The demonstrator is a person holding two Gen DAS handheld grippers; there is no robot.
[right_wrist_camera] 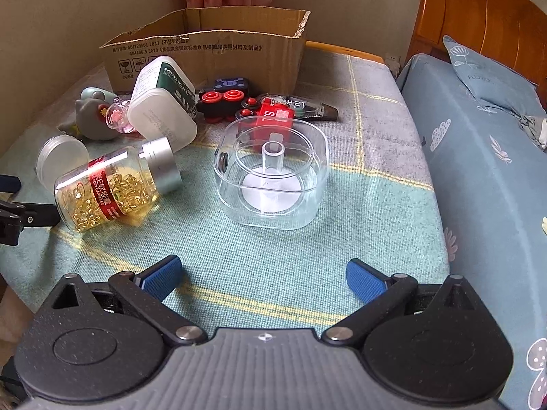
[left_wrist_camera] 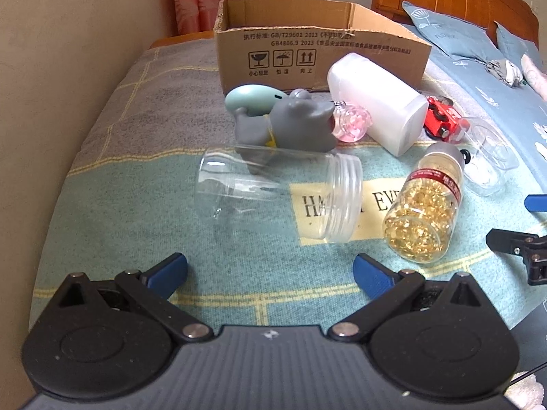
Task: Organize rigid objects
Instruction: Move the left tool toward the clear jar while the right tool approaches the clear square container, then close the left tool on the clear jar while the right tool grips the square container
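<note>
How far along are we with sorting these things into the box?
Nothing looks done: no item shows inside the brown cardboard box, though its floor is hidden. Nothing is in hand; the left tongs and right tongs are both open. Left on the blanket: the clear plastic jar, gold capsule bottle, grey animal toy, white rectangular container, and clear square tub.

Right gripper: cut off by the left wrist view's right edge, jaws unclear.
Toy train: beyond the left tongs, mostly hidden behind the white container.
Cardboard box: inside hidden from both views.
</note>
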